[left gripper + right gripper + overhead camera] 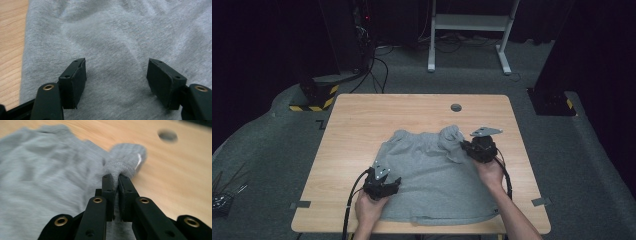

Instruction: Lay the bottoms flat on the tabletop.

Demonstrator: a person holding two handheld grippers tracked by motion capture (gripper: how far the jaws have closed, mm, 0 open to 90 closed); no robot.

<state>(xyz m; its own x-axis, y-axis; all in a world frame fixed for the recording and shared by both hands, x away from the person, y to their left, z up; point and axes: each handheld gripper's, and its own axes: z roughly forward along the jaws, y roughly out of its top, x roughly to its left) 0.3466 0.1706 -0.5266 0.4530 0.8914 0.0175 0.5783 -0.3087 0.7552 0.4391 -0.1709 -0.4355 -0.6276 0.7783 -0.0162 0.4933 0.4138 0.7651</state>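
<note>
Grey shorts (432,175), sweat-type jersey, lie spread on the near half of the wooden table (362,112), waistband toward the far edge, hems at the person's edge. Judgement: light, soft, limp fabric; it will drape and bunch, not slip much, nothing fragile. Best held at thicker edges such as waistband or hem, pinching a fold.

Right gripper (117,178) has its jaws pinched tight on a bunched corner of the waistband (125,157), lifted off the table on the far right of the garment; in the high view it shows as right gripper (469,147). A white label peeks from the fold.

Left gripper (116,75) hovers over flat cloth near the left hem, jaws wide apart, nothing between the pads; whether the tips touch the fabric I cannot tell. High view: left gripper (384,186).

Containers: none on the table. A round hole (456,107) sits in the tabletop beyond the shorts.
</note>
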